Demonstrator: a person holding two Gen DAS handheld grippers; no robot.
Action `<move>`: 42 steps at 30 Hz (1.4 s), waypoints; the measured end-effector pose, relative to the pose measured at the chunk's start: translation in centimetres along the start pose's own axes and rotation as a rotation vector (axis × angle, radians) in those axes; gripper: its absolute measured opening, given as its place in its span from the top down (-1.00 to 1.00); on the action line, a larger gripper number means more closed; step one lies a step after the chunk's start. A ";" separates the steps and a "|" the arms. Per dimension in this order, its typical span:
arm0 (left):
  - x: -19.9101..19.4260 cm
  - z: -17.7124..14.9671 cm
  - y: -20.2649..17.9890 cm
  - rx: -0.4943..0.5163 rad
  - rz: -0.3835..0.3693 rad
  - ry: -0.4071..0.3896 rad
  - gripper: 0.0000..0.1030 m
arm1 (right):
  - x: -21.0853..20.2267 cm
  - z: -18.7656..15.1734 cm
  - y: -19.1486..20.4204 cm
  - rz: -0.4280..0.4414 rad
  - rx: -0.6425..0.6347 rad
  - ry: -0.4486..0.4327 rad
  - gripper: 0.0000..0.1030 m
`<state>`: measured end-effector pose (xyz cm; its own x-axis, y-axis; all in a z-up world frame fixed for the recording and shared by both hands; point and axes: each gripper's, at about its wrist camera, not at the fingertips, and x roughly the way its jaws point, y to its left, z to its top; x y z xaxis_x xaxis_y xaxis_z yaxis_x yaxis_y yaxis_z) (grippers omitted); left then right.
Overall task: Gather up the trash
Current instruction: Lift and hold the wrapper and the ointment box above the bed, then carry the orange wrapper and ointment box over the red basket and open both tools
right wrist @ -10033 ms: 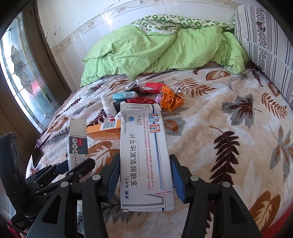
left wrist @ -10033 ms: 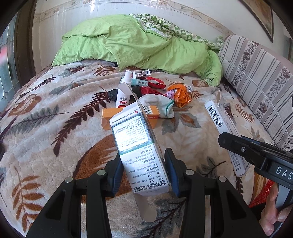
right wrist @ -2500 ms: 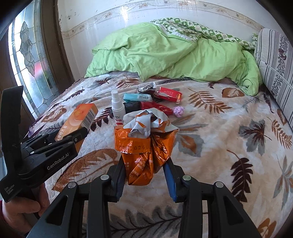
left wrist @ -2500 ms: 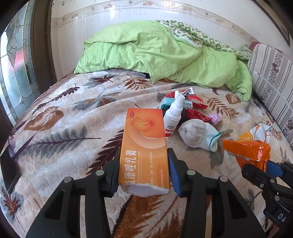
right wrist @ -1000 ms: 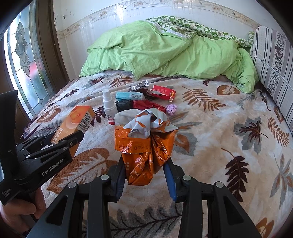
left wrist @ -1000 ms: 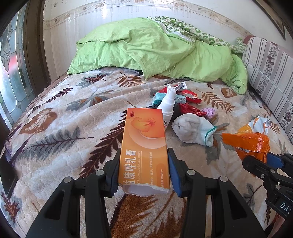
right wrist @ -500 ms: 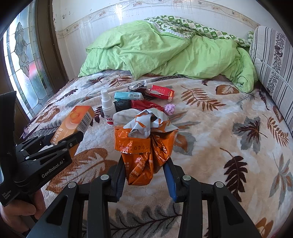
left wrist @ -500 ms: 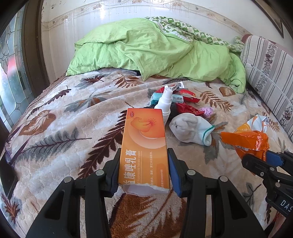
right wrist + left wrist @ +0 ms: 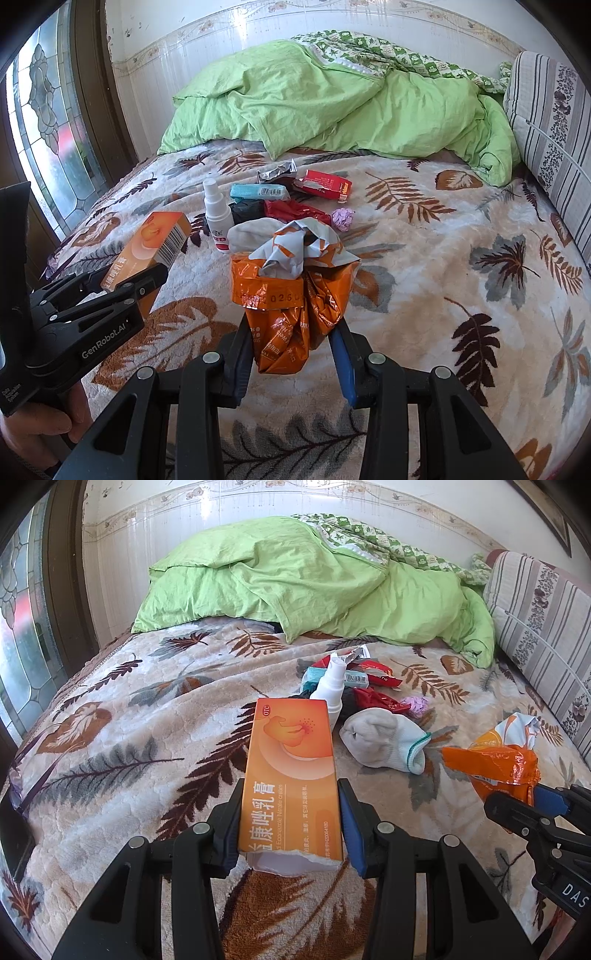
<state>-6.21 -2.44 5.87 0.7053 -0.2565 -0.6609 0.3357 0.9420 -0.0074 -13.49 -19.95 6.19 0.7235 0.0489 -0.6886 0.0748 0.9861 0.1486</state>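
Note:
My left gripper point(image 9: 290, 823) is shut on an orange cream box point(image 9: 291, 775) and holds it above the bed; the box also shows in the right wrist view point(image 9: 147, 254). My right gripper point(image 9: 291, 350) is shut on a crumpled orange snack bag point(image 9: 291, 291), which also shows in the left wrist view point(image 9: 495, 764). Ahead on the leaf-print blanket point(image 9: 424, 266) lies a trash pile: a white spray bottle point(image 9: 218, 218), a teal packet point(image 9: 258, 191), a red box point(image 9: 325, 184), a red wrapper point(image 9: 295, 212), a silver wrapper point(image 9: 277, 170), a purple paper ball point(image 9: 342, 218) and a white sock point(image 9: 384, 740).
A green duvet point(image 9: 332, 99) is heaped at the head of the bed. A striped cushion point(image 9: 550, 110) lines the right side. A stained-glass window point(image 9: 44, 107) and dark wooden frame stand at the left. A black item point(image 9: 245, 210) lies in the pile.
Both grippers keep their hold and have drifted slightly back from the pile. Ten seconds ago they held two white medicine boxes instead of the orange box and snack bag.

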 end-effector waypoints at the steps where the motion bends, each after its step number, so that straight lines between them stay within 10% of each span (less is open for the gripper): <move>1: 0.0 0.0 0.0 0.001 0.000 0.000 0.13 | 0.0 -0.1 0.0 0.001 0.001 0.000 0.20; 42: -3.6 -0.5 -2.5 0.038 -0.082 -0.045 0.13 | -5.4 -0.8 -1.8 0.068 0.136 -0.058 0.20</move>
<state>-9.89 -3.78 7.94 0.7016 -0.3429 -0.6246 0.4164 0.9087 -0.0312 -18.09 -21.87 9.04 0.7680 0.1022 -0.6323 0.1133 0.9500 0.2911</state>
